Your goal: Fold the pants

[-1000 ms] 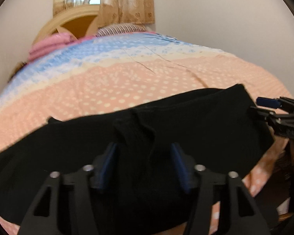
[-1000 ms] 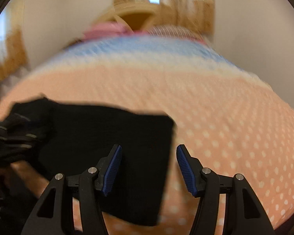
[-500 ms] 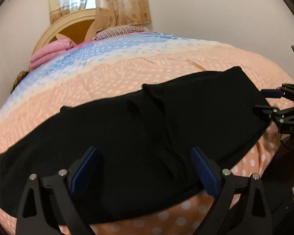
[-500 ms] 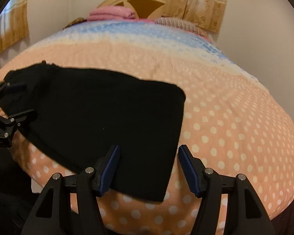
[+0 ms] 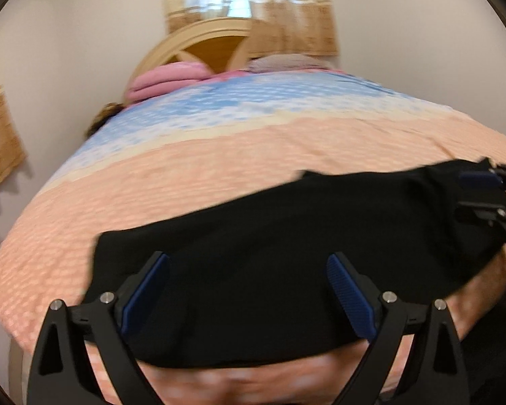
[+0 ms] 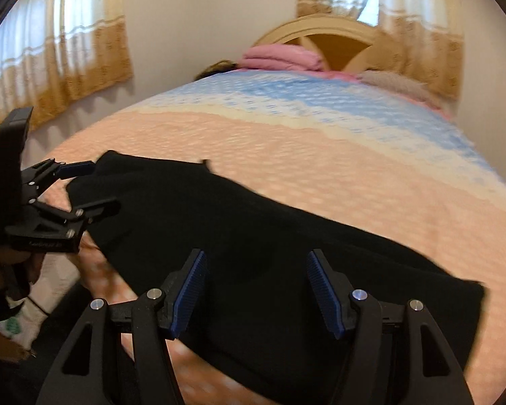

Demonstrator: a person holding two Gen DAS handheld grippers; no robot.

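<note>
Black pants (image 5: 286, 246) lie flat across the near end of the bed, folded into one long band; they also show in the right wrist view (image 6: 270, 236). My left gripper (image 5: 248, 290) is open, just above the pants near their left end. My right gripper (image 6: 256, 287) is open, above the pants toward their right end. Each gripper shows in the other's view: the right one (image 5: 489, 192) at the pants' right end, the left one (image 6: 84, 189) at their left end, both open and holding nothing.
The bed (image 5: 219, 162) has a peach dotted cover turning blue toward the headboard (image 5: 216, 44). Folded pink blankets (image 5: 165, 81) and a pillow (image 5: 286, 62) lie at the head. Curtained windows (image 6: 50, 50) and walls surround the bed.
Both grippers have swung sideways: the left view now centres on the pants' left part, the right view on their right part. The left jaws, narrower a second ago, are wide open. The pants lie flatter.
</note>
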